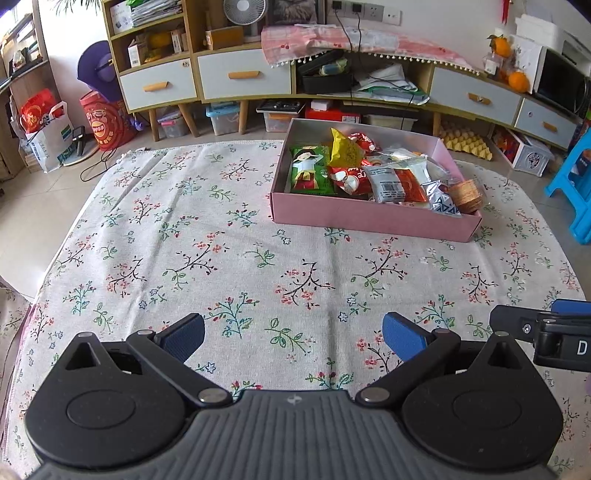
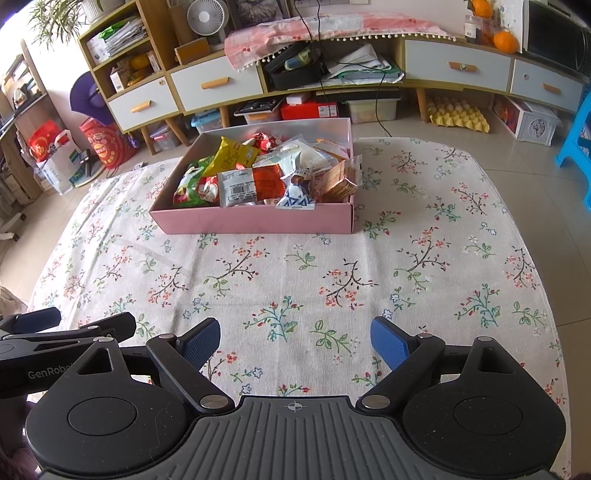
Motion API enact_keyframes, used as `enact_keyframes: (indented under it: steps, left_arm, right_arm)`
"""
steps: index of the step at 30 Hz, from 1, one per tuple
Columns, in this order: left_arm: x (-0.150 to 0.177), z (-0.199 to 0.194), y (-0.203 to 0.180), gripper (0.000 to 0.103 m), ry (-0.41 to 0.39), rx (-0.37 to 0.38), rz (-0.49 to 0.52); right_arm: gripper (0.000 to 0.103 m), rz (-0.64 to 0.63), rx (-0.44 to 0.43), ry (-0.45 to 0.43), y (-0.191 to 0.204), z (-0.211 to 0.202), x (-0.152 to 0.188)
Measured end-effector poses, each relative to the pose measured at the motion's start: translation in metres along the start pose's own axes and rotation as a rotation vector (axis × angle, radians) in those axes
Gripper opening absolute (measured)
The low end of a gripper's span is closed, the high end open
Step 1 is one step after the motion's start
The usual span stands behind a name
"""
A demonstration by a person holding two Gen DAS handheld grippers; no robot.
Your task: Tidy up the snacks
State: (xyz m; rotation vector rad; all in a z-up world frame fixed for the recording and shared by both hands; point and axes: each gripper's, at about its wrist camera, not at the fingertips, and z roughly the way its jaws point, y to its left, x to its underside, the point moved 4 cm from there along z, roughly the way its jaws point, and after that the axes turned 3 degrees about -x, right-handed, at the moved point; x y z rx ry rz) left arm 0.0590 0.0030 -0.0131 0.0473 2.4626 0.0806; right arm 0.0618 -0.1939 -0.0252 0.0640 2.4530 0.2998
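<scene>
- Blue-padded left gripper (image 1: 293,334), left wrist view: jaws spread wide, nothing between the pads, nothing held or touched. Only the floral tablecloth (image 1: 221,266) shows in the gap; whether the tips rest on it or hang above, cannot tell.
- Same view: pink box (image 1: 369,218) sits on the cloth ahead and to the right, well apart from the fingers. It's full of snack packets: green packet (image 1: 310,171) at its left end, yellow packet (image 1: 345,149) behind it, silver-and-red packet (image 1: 397,184) in the middle, stack of round crackers (image 1: 467,195) in clear wrap at the near right corner.
- Same view: part of the right gripper (image 1: 543,328) pokes in at the right edge, level with the left one, just beside it.
- Right wrist view: right gripper (image 2: 295,341) likewise has its blue pads far apart, empty, no contact with any snack. Bare cloth between them.
- Same view: the box is ahead and slightly left, well clear of the fingers. Yellow packet up top, silver-and-red packet at front centre, a white-and-blue packet (image 2: 295,197) leaning over the near wall, crackers at the right end.
- Same view: the left gripper's body intrudes at the left edge, beside the right one.
- Behind the table in both views: low cabinet with white drawers (image 2: 218,86), a small fan (image 2: 205,16) on top.
</scene>
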Motion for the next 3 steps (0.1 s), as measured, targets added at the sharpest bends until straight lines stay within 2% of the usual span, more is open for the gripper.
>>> enact_keyframes:
  steps: [3]
  left_arm:
    - [-0.0002, -0.0004, -0.0004, 0.103, -0.002, -0.002, 0.007]
  right_arm:
    - [0.09, -0.001, 0.0, 0.001, 0.0, 0.0002, 0.0003]
